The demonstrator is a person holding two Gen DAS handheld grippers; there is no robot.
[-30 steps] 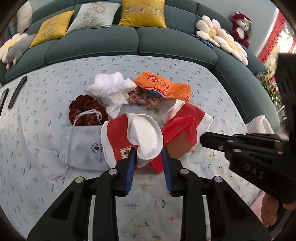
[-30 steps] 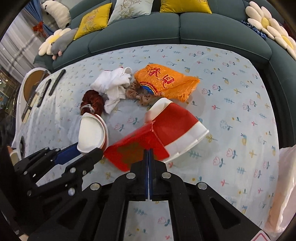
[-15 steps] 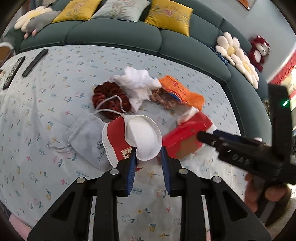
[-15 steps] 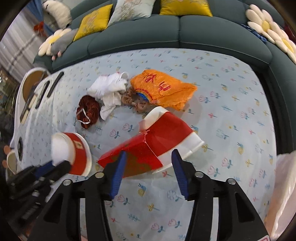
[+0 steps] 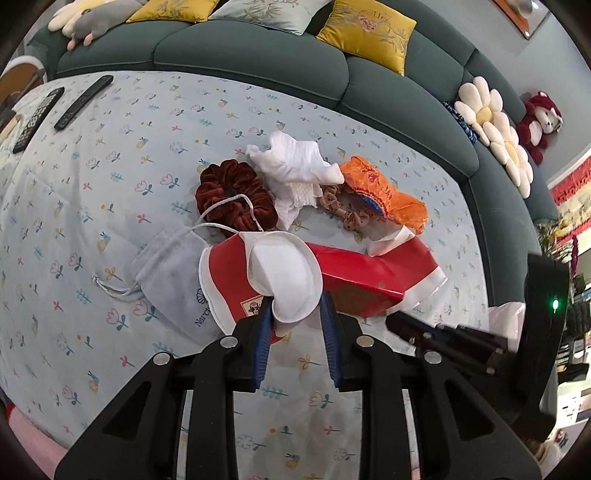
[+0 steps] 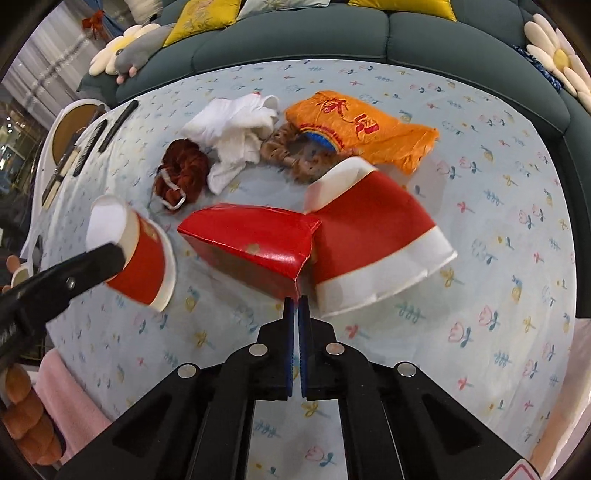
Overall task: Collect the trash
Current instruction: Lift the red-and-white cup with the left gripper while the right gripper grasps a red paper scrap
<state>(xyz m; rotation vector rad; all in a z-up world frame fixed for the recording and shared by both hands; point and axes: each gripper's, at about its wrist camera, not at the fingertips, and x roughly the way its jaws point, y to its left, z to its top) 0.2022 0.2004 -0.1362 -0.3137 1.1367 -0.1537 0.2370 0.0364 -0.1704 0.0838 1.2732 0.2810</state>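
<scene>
Left tongs (image 5: 295, 314) grip the red-and-white paper cup (image 5: 258, 280) by its rim, right tongs (image 6: 296, 306) pinch the flattened red carton (image 6: 255, 240) corner — both off the bench (image 6: 498, 184), nothing binned yet, big crushed red cup (image 6: 373, 236) left.

A home living room. Beyond the left claw, a curved dark-green sofa (image 5: 258, 55) wraps the far side of a table under a floral cloth (image 5: 110, 155), carrying yellow cushions (image 5: 365, 26), a daisy-shaped pillow (image 5: 495, 129) and a red plush bear (image 5: 539, 122). Remote controls (image 5: 83, 101) lie far left.
</scene>
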